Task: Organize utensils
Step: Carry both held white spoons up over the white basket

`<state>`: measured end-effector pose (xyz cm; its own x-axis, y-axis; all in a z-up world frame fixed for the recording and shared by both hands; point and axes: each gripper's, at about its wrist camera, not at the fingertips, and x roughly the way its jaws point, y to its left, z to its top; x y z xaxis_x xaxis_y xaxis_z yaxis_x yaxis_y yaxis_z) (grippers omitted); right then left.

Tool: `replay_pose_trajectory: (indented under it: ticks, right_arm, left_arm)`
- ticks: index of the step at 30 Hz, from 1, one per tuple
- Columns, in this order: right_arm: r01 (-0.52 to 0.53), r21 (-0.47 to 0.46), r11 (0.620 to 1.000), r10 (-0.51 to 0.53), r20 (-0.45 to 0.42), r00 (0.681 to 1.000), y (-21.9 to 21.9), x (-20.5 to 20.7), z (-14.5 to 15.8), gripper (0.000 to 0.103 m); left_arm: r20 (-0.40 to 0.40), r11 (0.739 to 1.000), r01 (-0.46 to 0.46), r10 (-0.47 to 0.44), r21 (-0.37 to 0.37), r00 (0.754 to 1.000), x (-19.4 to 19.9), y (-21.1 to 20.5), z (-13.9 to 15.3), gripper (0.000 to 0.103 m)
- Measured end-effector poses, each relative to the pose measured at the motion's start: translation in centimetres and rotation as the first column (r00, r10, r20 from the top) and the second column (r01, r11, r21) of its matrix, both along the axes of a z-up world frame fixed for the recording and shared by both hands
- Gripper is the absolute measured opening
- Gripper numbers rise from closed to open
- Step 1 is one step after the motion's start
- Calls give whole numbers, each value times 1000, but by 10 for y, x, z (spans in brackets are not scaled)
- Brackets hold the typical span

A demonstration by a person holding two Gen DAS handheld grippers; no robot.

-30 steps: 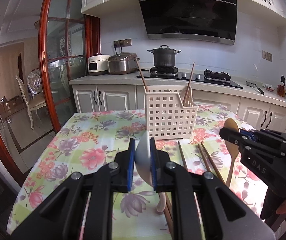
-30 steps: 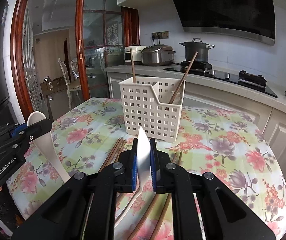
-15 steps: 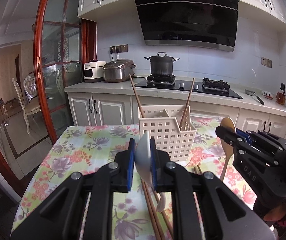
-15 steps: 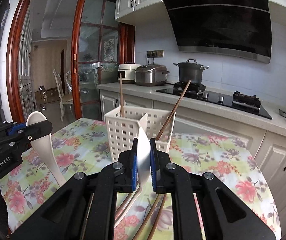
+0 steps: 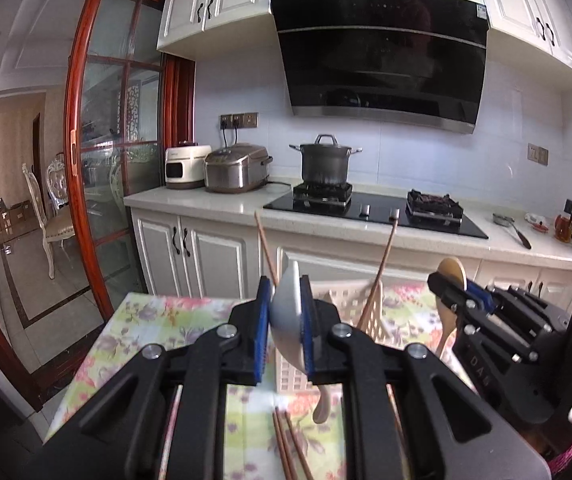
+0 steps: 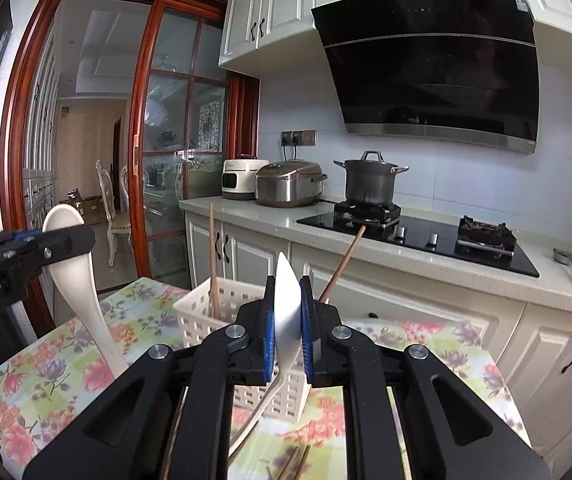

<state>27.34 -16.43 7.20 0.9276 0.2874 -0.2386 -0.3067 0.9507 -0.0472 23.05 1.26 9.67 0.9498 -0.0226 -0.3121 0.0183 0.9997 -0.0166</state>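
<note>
Left tool (image 5: 286, 316) clamped on white spoon (image 5: 288, 320), bowl between the pads, handle hanging down toward 5 o'clock; right tool (image 6: 288, 320) clamped on second spoon (image 6: 286, 316) same way, handle trailing to 7 o'clock. White basket (image 6: 221, 312) sits on floral bench (image 6: 65, 364) just beyond both tools at 12 o'clock, two chopsticks (image 6: 213, 264) standing in it. More chopsticks (image 5: 286, 448) lie flat on bench under left tool at 6 o'clock

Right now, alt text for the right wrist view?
The right gripper is shut on a white spoon by its bowl, above a white slotted basket holding two chopsticks. At left, the left gripper grips another white spoon.
</note>
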Motion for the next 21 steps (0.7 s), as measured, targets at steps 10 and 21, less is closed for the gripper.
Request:
replay_pose_trajectory:
  ticks: [10,21]
  right_arm:
    - [36,9,999,-36,55,998,5,55,14,11]
    - [76,-7,997,-75,81,994,20,113,-2,11]
  left_arm:
    - [61,1000,-28,28,-3,998,57,-5,32,14]
    - [-3,997,-55,55,-47,998,122,2,8,14]
